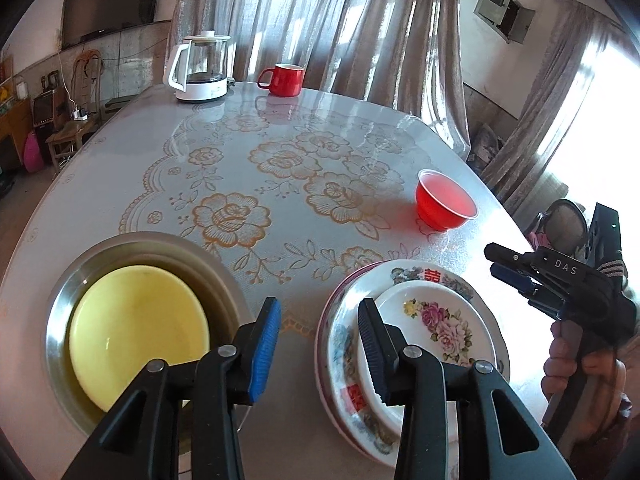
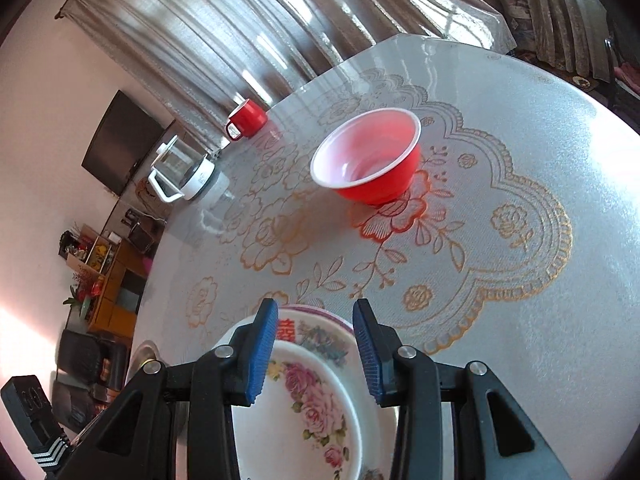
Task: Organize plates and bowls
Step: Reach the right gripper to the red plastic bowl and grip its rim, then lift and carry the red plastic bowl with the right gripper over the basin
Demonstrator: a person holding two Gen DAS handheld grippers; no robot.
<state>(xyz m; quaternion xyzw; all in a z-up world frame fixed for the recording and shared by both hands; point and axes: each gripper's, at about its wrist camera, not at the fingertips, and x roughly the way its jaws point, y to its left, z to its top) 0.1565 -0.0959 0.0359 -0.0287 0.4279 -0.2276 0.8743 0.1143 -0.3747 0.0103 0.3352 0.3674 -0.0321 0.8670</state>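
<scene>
The left hand-held gripper is wide open and holds nothing. It hangs low in the frame between the metal basin and the plate stack. The right hand-held gripper is wide open too, above the small flower plate.

The plates look stacked already. A yellow bowl sits in the basin. The red bowl stands alone and empty in the middle of the table, so I think it is left to do.

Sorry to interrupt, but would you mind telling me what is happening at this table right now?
A person is sorting dishes with two handheld grippers. The left gripper and right gripper are both open and hold nothing, poised over a stack of floral plates. A yellow plate sits in a metal basin. A red bowl stands alone further out on the table.
</scene>
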